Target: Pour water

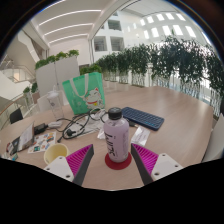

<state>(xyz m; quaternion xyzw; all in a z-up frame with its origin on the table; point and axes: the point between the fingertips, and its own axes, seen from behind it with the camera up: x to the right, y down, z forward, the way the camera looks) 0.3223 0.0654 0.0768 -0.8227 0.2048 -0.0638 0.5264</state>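
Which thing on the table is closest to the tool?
The clear plastic bottle with the pink cap and label. It stands upright on a red round coaster, right between the tool's open fingers. The yellow cup and dark flat keyboard sit farther off.

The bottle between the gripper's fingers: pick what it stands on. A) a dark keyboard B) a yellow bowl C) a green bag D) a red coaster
D: the bottle stands upright on a red coaster on the table, between the open gripper's pink-padded fingers, with a gap at either side.
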